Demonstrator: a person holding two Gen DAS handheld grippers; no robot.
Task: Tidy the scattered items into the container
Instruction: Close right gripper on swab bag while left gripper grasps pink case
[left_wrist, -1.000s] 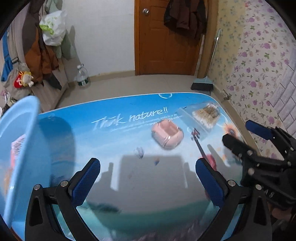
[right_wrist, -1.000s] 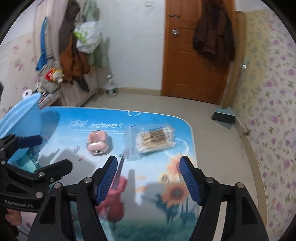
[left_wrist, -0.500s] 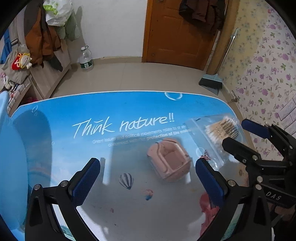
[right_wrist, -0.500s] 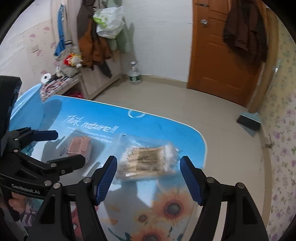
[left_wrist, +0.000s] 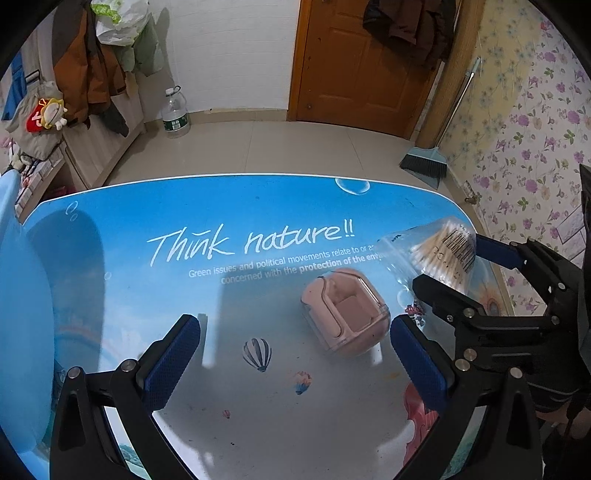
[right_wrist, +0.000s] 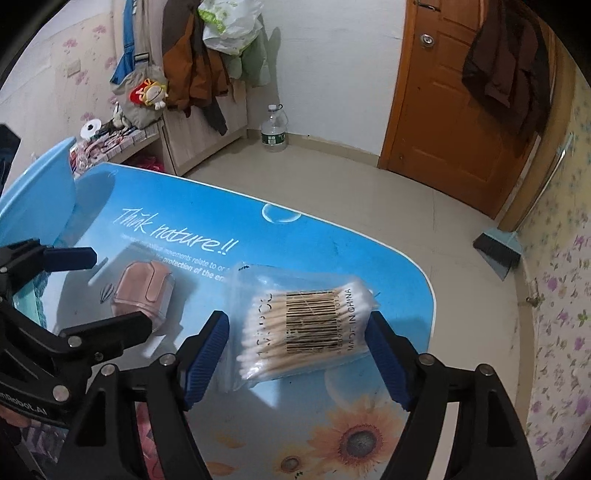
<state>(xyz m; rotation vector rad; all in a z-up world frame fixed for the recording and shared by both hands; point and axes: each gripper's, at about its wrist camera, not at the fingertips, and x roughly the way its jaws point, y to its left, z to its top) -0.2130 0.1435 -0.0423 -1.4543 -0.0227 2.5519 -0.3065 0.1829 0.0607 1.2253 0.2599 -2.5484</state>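
Am bracketing swab bag (right_wrist: 306, 325) near table (right_wrist: 332, 236) far right corner, right gripper (right_wrist: 297, 354) released, jaws just widening. Left gripper (left_wrist: 295, 363) released, aiming at pink case (left_wrist: 345, 314) mid-table. Risk: slick bag slipping, pads pinching film only.

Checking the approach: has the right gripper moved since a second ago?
Yes. The right gripper has advanced over the table from the red violin print to straddle the cotton swab bag.
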